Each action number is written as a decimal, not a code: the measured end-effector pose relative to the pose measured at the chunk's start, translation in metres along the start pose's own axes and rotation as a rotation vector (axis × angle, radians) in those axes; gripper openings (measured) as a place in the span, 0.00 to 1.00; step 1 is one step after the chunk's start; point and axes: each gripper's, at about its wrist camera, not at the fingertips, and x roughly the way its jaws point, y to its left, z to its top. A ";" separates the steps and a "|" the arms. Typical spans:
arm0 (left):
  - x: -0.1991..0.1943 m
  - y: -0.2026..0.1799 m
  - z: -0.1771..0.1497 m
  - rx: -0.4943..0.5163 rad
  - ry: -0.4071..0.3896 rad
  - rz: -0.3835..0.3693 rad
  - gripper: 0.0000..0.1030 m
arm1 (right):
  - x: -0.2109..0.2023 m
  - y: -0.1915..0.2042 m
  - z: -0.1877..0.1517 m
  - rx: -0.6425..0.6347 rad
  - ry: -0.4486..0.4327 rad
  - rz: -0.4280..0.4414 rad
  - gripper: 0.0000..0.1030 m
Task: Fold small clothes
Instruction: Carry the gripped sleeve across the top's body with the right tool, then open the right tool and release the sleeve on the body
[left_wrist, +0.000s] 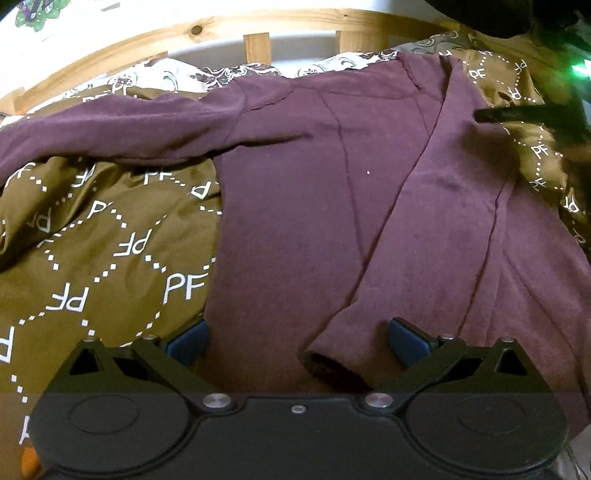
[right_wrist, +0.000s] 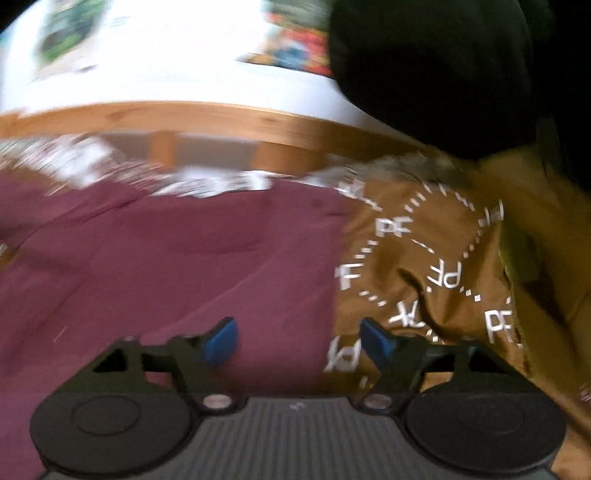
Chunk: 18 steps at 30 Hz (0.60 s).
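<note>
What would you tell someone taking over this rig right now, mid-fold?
Left gripper: jaws open, low over the shirt's hem, holding nothing; the folded sleeve's cuff lies between them.
Right gripper: jaws open, empty, over the shirt's right edge; that view is blurred.
Shirt: maroon, long-sleeved, flat on the brown bedspread, collar toward the wooden bed frame.
Done: one sleeve is folded across the body.
Left: the other sleeve is spread out sideways; fold it in, then fold the body.
</note>
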 end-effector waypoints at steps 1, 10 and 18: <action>0.001 -0.001 0.001 0.003 -0.001 0.001 0.99 | 0.015 -0.006 0.003 0.044 0.018 -0.016 0.63; 0.006 -0.014 0.009 0.009 -0.011 -0.037 0.99 | 0.017 -0.038 0.007 0.223 -0.084 -0.051 0.06; 0.015 -0.014 0.008 -0.021 0.018 -0.059 0.99 | 0.028 -0.048 0.000 0.264 -0.067 -0.112 0.09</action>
